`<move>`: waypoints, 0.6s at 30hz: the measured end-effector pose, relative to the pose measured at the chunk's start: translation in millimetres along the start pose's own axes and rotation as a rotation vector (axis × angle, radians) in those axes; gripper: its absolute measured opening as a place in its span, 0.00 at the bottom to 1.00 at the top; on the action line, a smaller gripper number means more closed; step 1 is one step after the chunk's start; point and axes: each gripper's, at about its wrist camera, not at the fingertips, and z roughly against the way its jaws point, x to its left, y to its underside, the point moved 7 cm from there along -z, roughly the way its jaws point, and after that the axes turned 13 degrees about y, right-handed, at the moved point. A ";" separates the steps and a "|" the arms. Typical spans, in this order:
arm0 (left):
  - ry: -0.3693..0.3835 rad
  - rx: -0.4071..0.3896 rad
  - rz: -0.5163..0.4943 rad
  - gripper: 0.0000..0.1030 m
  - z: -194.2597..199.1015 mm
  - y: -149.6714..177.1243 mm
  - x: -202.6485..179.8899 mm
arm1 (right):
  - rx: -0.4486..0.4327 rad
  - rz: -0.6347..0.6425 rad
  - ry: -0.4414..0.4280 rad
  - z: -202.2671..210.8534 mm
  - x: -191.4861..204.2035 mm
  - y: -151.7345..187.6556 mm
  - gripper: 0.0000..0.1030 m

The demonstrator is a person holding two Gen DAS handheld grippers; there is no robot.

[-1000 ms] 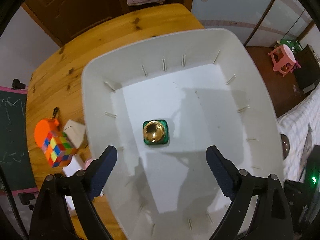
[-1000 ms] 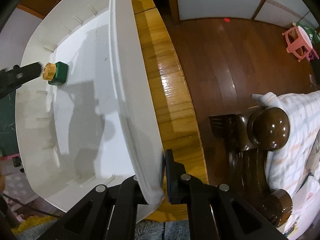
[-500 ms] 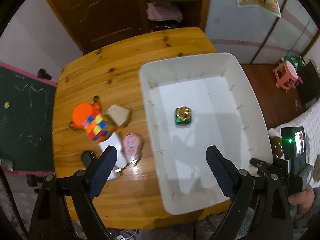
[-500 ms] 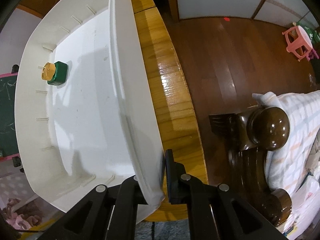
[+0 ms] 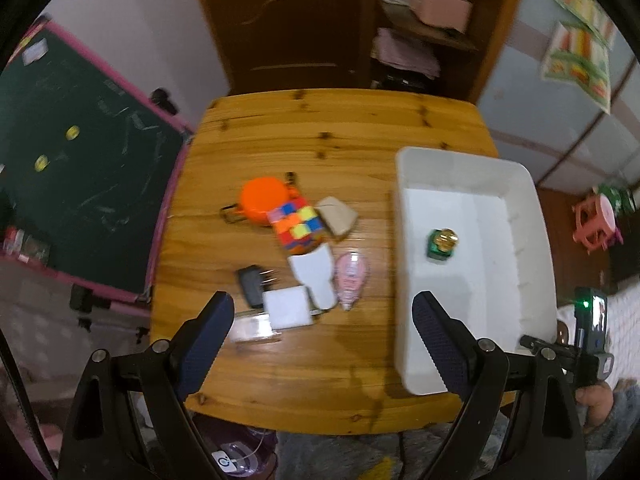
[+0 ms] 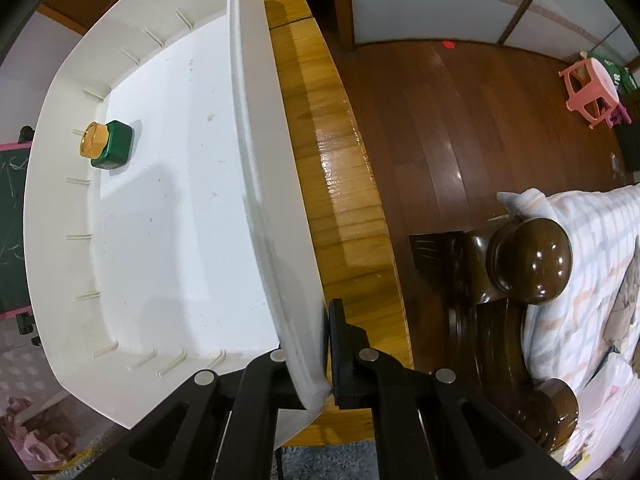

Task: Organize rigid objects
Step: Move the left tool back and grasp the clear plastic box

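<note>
Left gripper (image 5: 322, 340) wide apart and empty; right gripper (image 6: 325, 354) clamped on the white bin (image 6: 248, 128) rim.

Bin — on the wooden table (image 5: 320, 144), right side; holds one green bottle with gold cap (image 5: 441, 243). Loose on the table, left of the bin: Rubik's cube (image 5: 295, 227) touching an orange round case (image 5: 262, 200); beige wedge-shaped item (image 5: 338, 216); pink correction-tape dispenser (image 5: 351, 276), probably; white boxes (image 5: 314, 276); black plug adapter (image 5: 252, 285).

A wooden table (image 5: 320, 148) is seen. On its right part a white bin (image 5: 460, 168) is placed. Near the middle an orange round case (image 5: 262, 198), a colour cube (image 5: 296, 230), white boxes (image 5: 314, 276), a black plug (image 5: 251, 285) and a pink item (image 5: 351, 276) are clustered together.
</note>
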 end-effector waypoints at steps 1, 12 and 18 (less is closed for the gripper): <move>-0.010 -0.008 0.022 0.90 3.6 0.9 10.7 | 0.003 -0.003 0.000 -0.2 0.1 0.2 0.05; -0.027 0.068 0.181 0.90 -30.7 36.3 92.3 | 0.027 -0.036 0.013 -2.3 -1.6 0.8 0.05; 0.037 0.164 0.214 0.90 -85.6 70.3 111.6 | 0.034 -0.050 0.028 -2.0 -1.8 0.8 0.06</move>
